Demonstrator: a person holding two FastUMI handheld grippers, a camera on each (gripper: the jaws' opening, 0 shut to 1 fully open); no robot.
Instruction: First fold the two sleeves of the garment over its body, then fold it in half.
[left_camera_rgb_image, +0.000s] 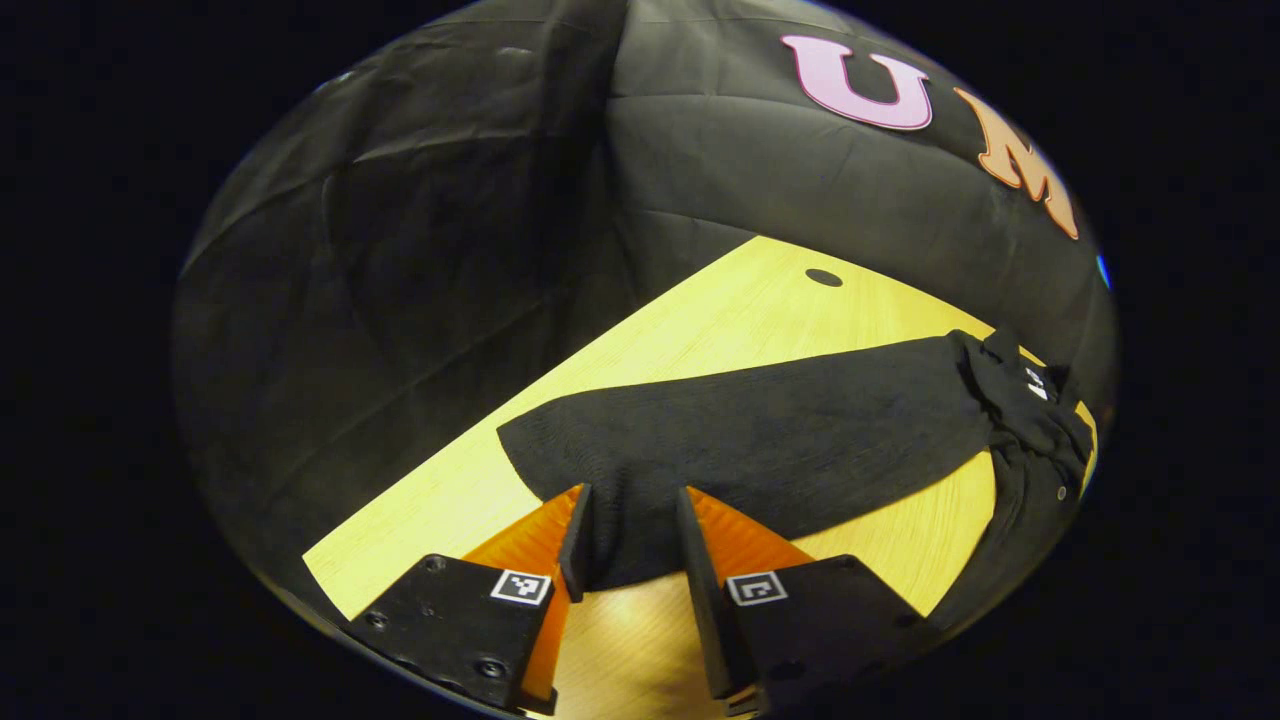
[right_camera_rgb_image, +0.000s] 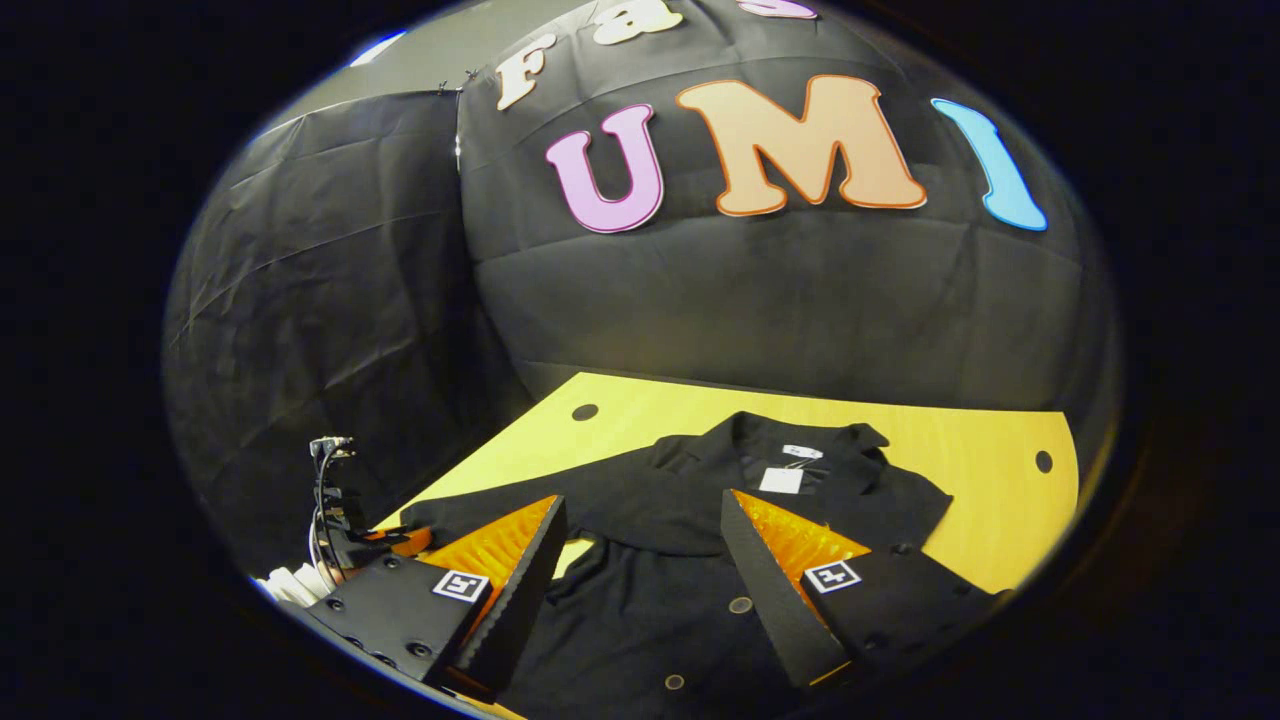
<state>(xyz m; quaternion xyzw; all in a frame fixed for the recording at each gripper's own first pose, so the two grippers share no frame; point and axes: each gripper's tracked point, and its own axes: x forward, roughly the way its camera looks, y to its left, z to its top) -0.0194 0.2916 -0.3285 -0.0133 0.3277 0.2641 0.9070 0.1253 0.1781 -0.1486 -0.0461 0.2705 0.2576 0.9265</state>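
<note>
Left gripper (left_camera_rgb_image: 632, 535): bottom centre of the left gripper view; its fingers stand apart around the cuff end of a black sleeve (left_camera_rgb_image: 760, 440), with visible gaps, so released rather than clenched, as far as I can judge.
Sleeve: runs from lower centre up toward the right edge, stretched flat on the yellow table (left_camera_rgb_image: 690, 330).
Right gripper (right_camera_rgb_image: 640, 580): bottom of the right gripper view, fingers spread wide above the garment (right_camera_rgb_image: 650, 610), grasping nothing.
Garment: black, buttoned, lying at lower centre, collar (right_camera_rgb_image: 790, 450) and a white tag beyond the fingers.
Table: its far edge meets the black wall in mid frame; small dark holes near its corners.
Progress: seemingly the start. This sleeve lies outstretched, not yet folded. The other sleeve's state is unclear. The halving fold remains.
</note>
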